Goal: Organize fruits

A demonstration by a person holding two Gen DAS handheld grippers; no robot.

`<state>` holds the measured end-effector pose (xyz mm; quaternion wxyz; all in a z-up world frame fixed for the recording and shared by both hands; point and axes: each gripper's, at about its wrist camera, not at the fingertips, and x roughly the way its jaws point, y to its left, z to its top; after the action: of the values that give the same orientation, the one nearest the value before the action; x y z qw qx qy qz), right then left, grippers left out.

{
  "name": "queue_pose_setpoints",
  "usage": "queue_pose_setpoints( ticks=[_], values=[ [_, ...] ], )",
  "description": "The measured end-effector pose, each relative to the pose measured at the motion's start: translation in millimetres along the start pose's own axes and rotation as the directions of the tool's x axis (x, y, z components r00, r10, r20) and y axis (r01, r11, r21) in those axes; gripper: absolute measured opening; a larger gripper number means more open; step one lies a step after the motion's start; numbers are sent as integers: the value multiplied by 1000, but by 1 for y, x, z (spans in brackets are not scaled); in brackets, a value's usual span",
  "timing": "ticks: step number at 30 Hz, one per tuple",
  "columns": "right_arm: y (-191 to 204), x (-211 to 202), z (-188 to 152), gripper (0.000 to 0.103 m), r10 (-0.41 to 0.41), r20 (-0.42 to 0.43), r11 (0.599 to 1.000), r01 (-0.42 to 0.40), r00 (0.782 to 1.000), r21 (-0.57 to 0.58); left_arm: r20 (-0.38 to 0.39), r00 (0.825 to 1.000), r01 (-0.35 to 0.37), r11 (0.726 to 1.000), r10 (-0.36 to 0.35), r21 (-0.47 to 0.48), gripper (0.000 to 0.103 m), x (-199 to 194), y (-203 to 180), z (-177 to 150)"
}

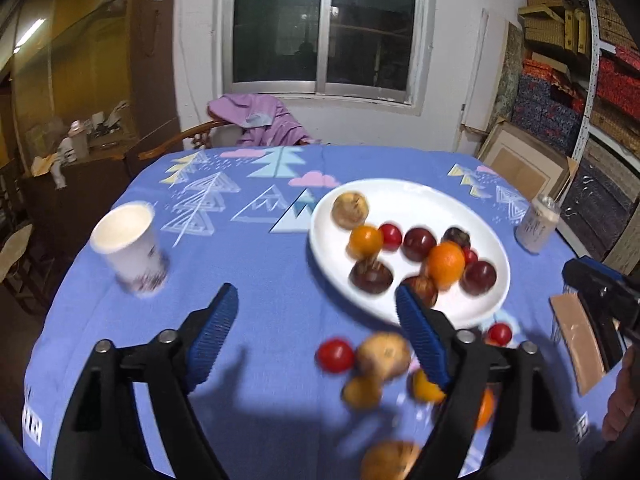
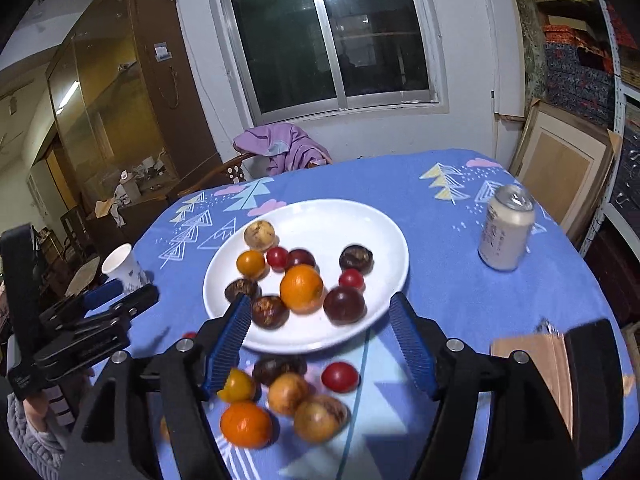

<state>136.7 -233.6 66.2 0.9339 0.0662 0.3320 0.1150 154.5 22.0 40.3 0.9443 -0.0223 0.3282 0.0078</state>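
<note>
A white plate [image 1: 416,200] [image 2: 360,220] on the blue tablecloth holds several fruits: oranges [image 1: 446,264] [image 2: 301,288], dark plums [image 1: 418,243], small red fruits and a brown one [image 1: 350,210]. Loose fruits lie on the cloth in front of the plate: a red one [image 1: 335,355] [image 2: 339,376], brown ones [image 1: 383,354] [image 2: 320,418] and oranges [image 2: 245,424]. My left gripper [image 1: 316,332] is open and empty, above the cloth left of the loose fruits. My right gripper [image 2: 320,340] is open and empty, over the plate's near rim and the loose fruits.
A paper cup [image 1: 128,244] [image 2: 124,270] stands at the left. A drink can [image 1: 538,220] [image 2: 506,228] stands at the right. A brown card with a black block [image 2: 560,368] lies at the right front. A chair with purple cloth [image 1: 256,116] stands behind the table.
</note>
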Motion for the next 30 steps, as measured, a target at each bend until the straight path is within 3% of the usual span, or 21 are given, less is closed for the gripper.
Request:
queue_pose_setpoints(
  ticks=[6, 10, 12, 18, 30],
  values=[
    [-20, -15, -54, 73, -24, -44, 995, 28, 999, 92, -9, 999, -39, 999, 38, -19, 85, -43, 11, -69],
    [-32, -22, -73, 73, -68, -39, 988, 73, 997, 135, -11, 1000, -20, 1000, 20, -3, 85, -56, 6, -91],
    [-36, -19, -75, 79, -85, -44, 984, 91, 995, 154, -16, 1000, -16, 1000, 16, 16, 85, -56, 0, -97],
    [-43, -8, -78, 79, -76, -77, 976, 90, 994, 197, -33, 999, -14, 995, 17, 102, 85, -48, -23, -107],
    [-36, -6, -79, 79, -78, -87, 981, 92, 993, 169, -96, 995, 32, 995, -23, 95, 85, -20, -34, -97]
  ],
)
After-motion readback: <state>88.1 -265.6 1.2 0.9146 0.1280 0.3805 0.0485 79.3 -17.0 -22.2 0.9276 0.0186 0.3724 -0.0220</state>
